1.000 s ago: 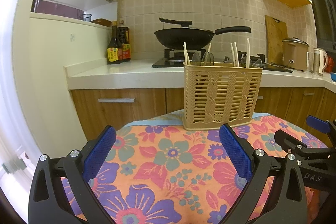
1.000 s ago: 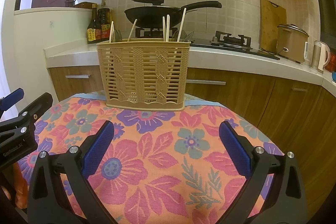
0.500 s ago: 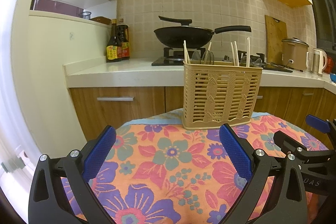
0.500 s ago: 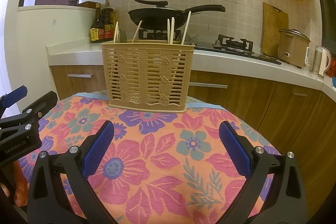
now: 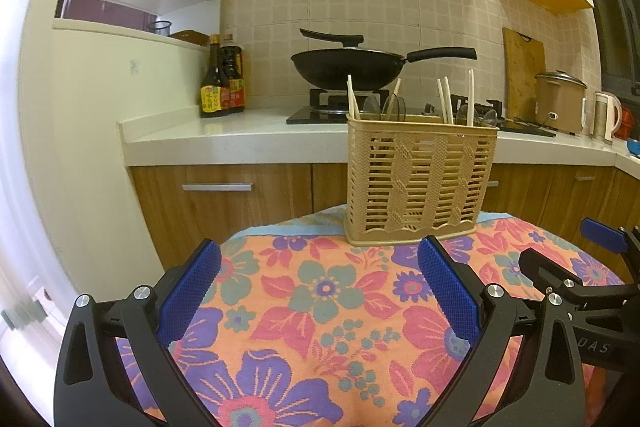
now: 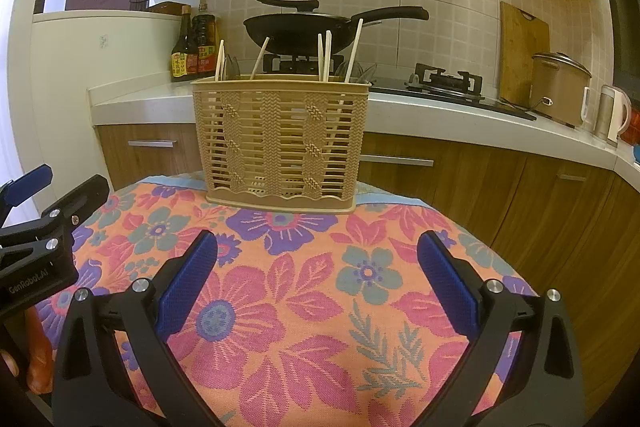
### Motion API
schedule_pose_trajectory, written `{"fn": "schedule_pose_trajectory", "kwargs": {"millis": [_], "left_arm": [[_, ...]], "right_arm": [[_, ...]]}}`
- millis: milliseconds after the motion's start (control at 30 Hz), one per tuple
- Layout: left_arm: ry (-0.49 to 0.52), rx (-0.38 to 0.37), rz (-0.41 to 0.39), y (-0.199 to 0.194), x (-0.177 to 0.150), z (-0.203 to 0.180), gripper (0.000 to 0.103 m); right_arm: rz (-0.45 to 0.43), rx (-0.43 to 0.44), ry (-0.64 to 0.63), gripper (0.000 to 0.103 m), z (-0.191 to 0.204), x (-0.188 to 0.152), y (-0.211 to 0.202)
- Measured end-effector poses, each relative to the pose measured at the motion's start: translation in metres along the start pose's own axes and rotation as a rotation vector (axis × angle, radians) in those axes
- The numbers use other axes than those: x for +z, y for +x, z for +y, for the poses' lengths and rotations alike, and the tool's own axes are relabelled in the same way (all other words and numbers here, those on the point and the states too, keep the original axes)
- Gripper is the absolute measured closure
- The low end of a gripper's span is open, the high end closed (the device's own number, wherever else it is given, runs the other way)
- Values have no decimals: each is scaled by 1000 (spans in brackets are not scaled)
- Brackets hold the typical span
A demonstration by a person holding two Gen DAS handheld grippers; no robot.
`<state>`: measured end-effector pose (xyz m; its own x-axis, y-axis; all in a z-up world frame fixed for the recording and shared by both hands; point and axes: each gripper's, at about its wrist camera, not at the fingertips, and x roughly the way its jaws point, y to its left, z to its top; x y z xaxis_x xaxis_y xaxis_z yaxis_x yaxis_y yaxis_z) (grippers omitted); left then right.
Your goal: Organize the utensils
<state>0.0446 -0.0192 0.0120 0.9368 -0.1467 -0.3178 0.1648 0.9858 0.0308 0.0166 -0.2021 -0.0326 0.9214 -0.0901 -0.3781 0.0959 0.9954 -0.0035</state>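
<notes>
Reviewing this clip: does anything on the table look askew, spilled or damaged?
Nothing stands out. The utensil basket stands upright on the floral tablecloth, with chopsticks and clear spoons standing inside it. No utensils lie loose on the cloth. The left gripper and right gripper are open and empty.

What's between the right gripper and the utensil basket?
Nothing but bare floral tablecloth. In the right wrist view, the open right gripper faces the utensil basket with no object in that stretch.
</notes>
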Motion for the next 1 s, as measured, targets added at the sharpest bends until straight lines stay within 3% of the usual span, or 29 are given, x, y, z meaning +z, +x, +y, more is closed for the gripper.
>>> {"fn": "schedule_pose_trajectory", "kwargs": {"millis": [1000], "left_arm": [[0,3,8,2,1,-2,8]], "right_arm": [[5,4,-1,8,1,-1,2]]}}
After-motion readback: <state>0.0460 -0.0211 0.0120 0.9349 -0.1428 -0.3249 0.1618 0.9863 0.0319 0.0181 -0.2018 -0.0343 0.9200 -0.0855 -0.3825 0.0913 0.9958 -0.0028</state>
